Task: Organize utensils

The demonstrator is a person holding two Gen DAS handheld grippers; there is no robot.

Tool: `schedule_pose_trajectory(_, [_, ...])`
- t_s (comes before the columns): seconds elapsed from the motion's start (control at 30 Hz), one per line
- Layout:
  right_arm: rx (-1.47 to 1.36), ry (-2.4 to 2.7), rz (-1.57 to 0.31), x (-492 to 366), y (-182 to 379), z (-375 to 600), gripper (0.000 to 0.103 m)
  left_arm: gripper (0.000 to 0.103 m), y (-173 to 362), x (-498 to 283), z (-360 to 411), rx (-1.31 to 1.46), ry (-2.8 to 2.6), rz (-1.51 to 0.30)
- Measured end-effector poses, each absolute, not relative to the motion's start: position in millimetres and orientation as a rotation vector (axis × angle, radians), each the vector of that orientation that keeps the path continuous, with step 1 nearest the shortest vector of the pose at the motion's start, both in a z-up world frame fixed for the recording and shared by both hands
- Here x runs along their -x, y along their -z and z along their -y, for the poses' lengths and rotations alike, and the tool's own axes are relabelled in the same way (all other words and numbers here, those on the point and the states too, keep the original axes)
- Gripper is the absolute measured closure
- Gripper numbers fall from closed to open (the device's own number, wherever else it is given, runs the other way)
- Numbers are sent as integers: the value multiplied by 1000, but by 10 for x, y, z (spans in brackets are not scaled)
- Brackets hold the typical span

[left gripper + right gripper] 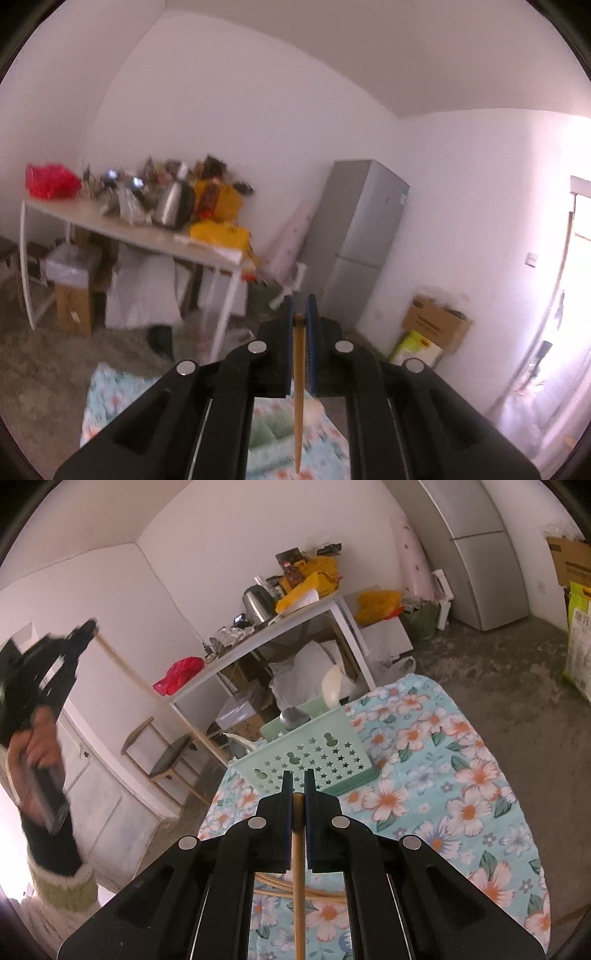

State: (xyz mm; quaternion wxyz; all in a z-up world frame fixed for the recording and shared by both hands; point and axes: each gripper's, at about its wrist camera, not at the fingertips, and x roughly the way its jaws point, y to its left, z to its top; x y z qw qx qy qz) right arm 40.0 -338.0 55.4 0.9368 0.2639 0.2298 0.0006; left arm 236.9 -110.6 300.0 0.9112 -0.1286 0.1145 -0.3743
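Note:
In the left wrist view my left gripper [300, 306] is shut on a wooden chopstick [298, 391] that hangs down from its pads, high above the floral tablecloth [107, 398]. The green basket [273, 430] shows blurred below it. In the right wrist view my right gripper [298, 775] is shut on another wooden chopstick [298, 886], just short of the star-holed green basket [314, 755]. A white spoon [330, 688] and a dark spoon [293, 716] stand in the basket. The left gripper [86, 627], held by a hand, is raised at the far left with its chopstick [122, 664].
More pale sticks [273, 890] lie on the cloth [461, 794] under my right gripper. Behind stands a white side table [258, 635] with a kettle [256, 603], yellow bags and a red bag [181, 674]. A fridge [480, 554], cardboard boxes [436, 321] and a chair [166, 760] stand around.

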Motion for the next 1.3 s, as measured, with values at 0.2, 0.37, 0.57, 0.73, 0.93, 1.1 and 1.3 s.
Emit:
schedule_pose_trajectory(0.2, [-543,-19,-465,-397,-538,3399,99,97,-2799,-2734,1450,251,680,-233])
schedule_pose_trajectory(0.37, [-544,-24,-463,-385,-543,3418,99,97,-2449,-2913,1674,201,620,-231])
schedule_pose_trajectory(0.57, [-540,-17,-466,-373,-538,3447,99,97,-1998,-3034,1803,165,633,-335])
schedule_pose_trajectory(0.73, [-531,-10,-472,-370,-552,3443,99,83,-1850,-2937,1715,189,653,-392])
schedule_pose_trajectory(0.93, [-503,-4,-472,-364,-602,3379,99,71,-1895,-2738,1502,212,673,-381])
schedule_pose_trajectory(1.1, [-468,-3,-449,-364,-738,3359,99,57,-1952,-2470,1294,206,686,-367])
schedule_pose_trajectory(1.3, [-386,1,-386,-470,-1094,3324,99,38,-1726,-2070,966,166,669,-409])
